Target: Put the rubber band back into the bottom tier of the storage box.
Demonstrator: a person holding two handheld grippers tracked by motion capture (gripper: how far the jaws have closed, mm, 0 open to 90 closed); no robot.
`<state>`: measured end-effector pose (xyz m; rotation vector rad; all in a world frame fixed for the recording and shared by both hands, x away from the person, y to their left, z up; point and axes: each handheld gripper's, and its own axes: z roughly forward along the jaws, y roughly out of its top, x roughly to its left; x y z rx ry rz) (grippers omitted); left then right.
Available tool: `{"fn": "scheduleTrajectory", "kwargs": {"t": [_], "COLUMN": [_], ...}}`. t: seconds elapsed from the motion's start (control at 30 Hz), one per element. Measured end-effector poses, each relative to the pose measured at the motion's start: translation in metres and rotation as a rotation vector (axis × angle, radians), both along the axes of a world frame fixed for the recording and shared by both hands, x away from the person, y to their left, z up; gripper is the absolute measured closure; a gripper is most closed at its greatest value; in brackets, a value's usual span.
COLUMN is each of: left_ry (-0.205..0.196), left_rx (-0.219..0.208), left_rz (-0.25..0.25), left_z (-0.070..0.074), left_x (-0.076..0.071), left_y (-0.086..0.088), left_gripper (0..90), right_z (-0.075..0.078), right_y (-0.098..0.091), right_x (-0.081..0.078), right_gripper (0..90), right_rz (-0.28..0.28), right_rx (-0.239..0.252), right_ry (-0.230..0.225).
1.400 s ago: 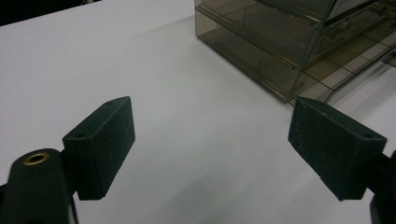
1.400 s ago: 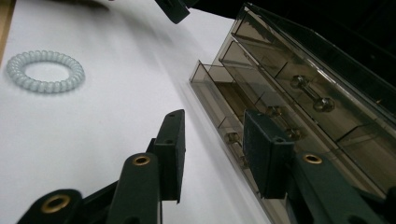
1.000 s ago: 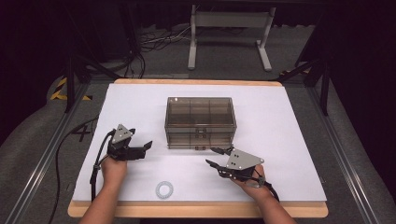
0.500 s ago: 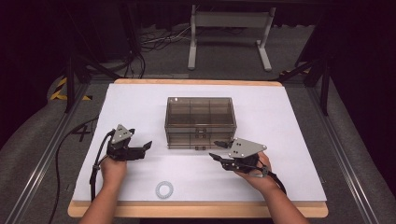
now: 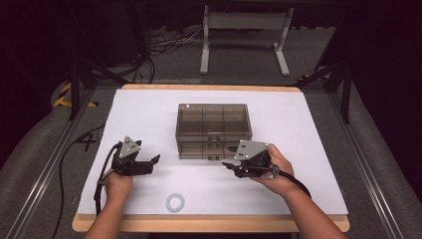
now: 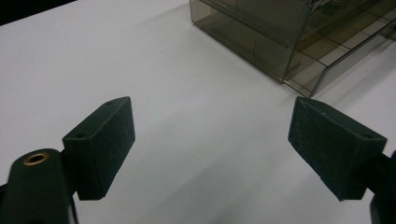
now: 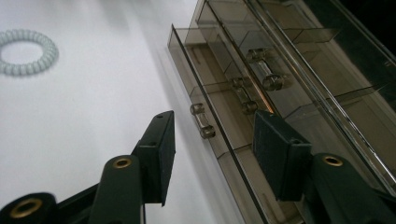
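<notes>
White sheet over a wooden table [image 5: 308, 149], dark room behind. A smoky transparent plastic drawer box [image 5: 214, 127] with knobbed drawers stood mid-table; its bottom drawer was drawn out slightly. The right gripper [image 5: 230, 166] lay level just before the box's front, jaws apart and just opening, nothing between them. The left gripper [image 5: 155, 162] rested left of the box, jaws spread wide, empty. A pale coiled hair tie [image 5: 175, 202] lay in front of the box.

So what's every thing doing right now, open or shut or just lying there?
Drawer box: upright, lid shut.
Bottom drawer: pulled out a little, looks empty.
Spiral hair tie: lying flat, untouched.
Left gripper: fingers wide open, holding nothing.
Right gripper: fingers just opening, around the drawer's handle, not pressing it.
</notes>
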<state>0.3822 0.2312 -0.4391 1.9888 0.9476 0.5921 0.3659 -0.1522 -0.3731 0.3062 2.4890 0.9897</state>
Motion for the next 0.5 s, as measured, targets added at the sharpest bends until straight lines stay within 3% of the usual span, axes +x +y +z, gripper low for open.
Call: {"fn": "scheduleTrajectory", "kwargs": {"t": [0.2,0.5], "left_ry": [0.000,0.004], "left_rx": [0.001,0.002], "left_rz": [0.005,0.003], "left_z": [0.000,-0.001], "left_x": [-0.003,-0.002], "left_y": [0.002,0.002], "left_gripper": [15.6,15.6], "right_z": [0.001,0.001], "right_y": [0.005,0.013], "right_x": [0.007,0.016], "right_gripper": [49.8,49.5], "right_rz": [0.055,0.069], "right_rx": [-0.060,-0.159], "right_ry": [0.059,0.075]}}
